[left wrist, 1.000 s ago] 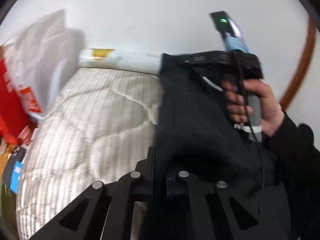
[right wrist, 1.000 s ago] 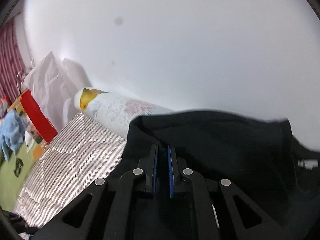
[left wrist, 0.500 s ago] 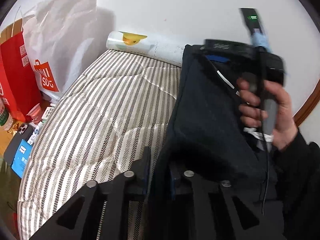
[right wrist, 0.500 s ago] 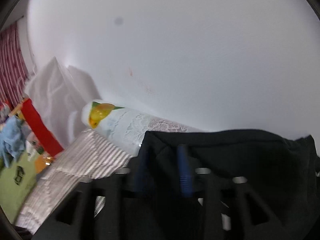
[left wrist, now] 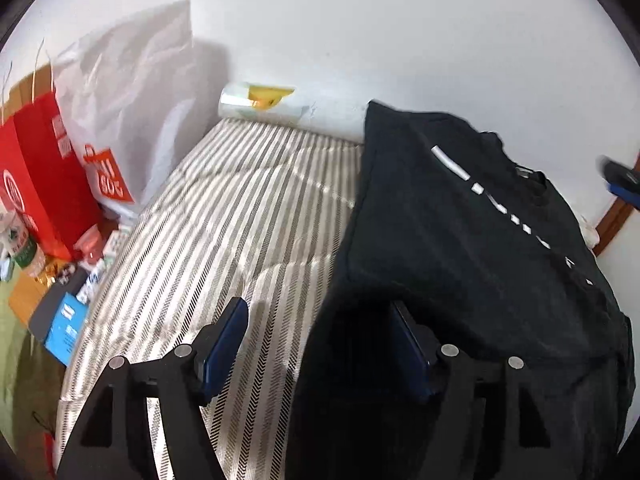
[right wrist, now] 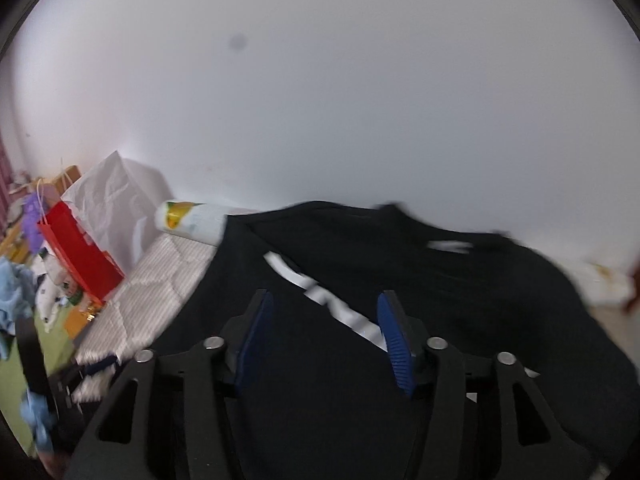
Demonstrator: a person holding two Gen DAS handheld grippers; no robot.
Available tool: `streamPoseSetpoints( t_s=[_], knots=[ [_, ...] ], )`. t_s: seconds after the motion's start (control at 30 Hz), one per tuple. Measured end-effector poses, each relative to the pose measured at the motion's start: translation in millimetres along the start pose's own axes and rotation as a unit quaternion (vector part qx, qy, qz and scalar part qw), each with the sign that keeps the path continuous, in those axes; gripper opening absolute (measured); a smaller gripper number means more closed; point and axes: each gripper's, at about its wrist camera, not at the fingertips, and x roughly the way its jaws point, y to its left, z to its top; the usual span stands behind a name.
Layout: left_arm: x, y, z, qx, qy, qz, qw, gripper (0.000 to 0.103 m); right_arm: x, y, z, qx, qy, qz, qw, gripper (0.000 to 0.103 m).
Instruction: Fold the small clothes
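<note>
The striped mattress [left wrist: 248,216] is bare on its left half, bounded by the wall, a white shopping bag [left wrist: 132,104] and a red bag [left wrist: 44,176]. The black T-shirt [left wrist: 472,240] lies spread on the right half, print up; I judge no fold is made yet. The left hand-held gripper [left wrist: 320,344] and right hand-held gripper [right wrist: 324,340] are both opening, pads clear of the cloth, grasping nothing

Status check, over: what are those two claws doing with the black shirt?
Left hand-held gripper, right hand-held gripper: both opening, released. Black shirt on striped mattress. Nothing in the way.
</note>
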Motion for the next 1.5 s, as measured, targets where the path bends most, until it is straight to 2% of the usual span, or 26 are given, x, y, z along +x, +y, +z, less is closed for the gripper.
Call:
streamPoseSetpoints(
  t_s=[0.1, 0.23, 0.37, 0.5, 0.67, 0.87, 0.93, 1.07, 1.13, 1.33, 1.5],
  knots=[
    [-9.5, -6.5, 1.0, 0.008, -0.009, -0.008, 0.9999, 0.068, -47.0, -31.1, -29.5, 0.036, 0.004, -0.018, 0.999, 0.064],
    [-26.1, -12.3, 0.2, 0.014, -0.023, -0.014, 0.9995, 0.068, -108.5, -74.8, -77.2, 0.078, 0.004, -0.08, 0.994, 0.064],
    [-39.5, -24.8, -6.3, 0.048, -0.025, -0.016, 0.9984, 0.068, -163.3, -113.3, -122.1, 0.14, -0.021, -0.143, 0.98, 0.065],
    [-57.8, -38.5, -15.1, 0.069, -0.03, -0.028, 0.9967, 0.068, -195.6, -135.8, -152.0, 0.164, -0.031, -0.185, 0.968, 0.066],
    [-79.5, -58.1, -23.7, 0.069, -0.049, -0.024, 0.9961, 0.068, -223.2, -154.9, -179.0, 0.168, -0.039, -0.229, 0.958, 0.066],
    [-106.0, -83.7, -35.4, 0.086, -0.048, -0.03, 0.9947, 0.068, -248.2, -195.3, -209.3, 0.206, -0.026, -0.228, 0.951, 0.066],
    [-114.4, -84.7, -37.3, 0.072, -0.051, -0.032, 0.9956, 0.068, -256.8, -210.6, -221.2, 0.212, -0.021, -0.235, 0.948, 0.066],
    [-125.8, -81.7, -37.7, 0.043, -0.047, -0.038, 0.9972, 0.077, -267.0, -236.9, -241.6, 0.205, -0.011, -0.243, 0.948, 0.066],
    [-130.9, -79.0, -37.6, 0.032, -0.051, -0.034, 0.9976, 0.078, -269.2, -256.5, -254.9, 0.203, -0.001, -0.249, 0.947, 0.066],
    [-133.0, -68.4, -39.6, 0.0, -0.056, -0.021, 0.9982, 0.081, -253.3, -318.5, -295.2, 0.233, 0.027, -0.243, 0.941, 0.066],
    [-118.1, -67.8, -48.5, -0.022, -0.046, -0.006, 0.9987, 0.081, -224.0, -348.2, -314.4, 0.249, 0.034, -0.219, 0.943, 0.066]
  ],
)
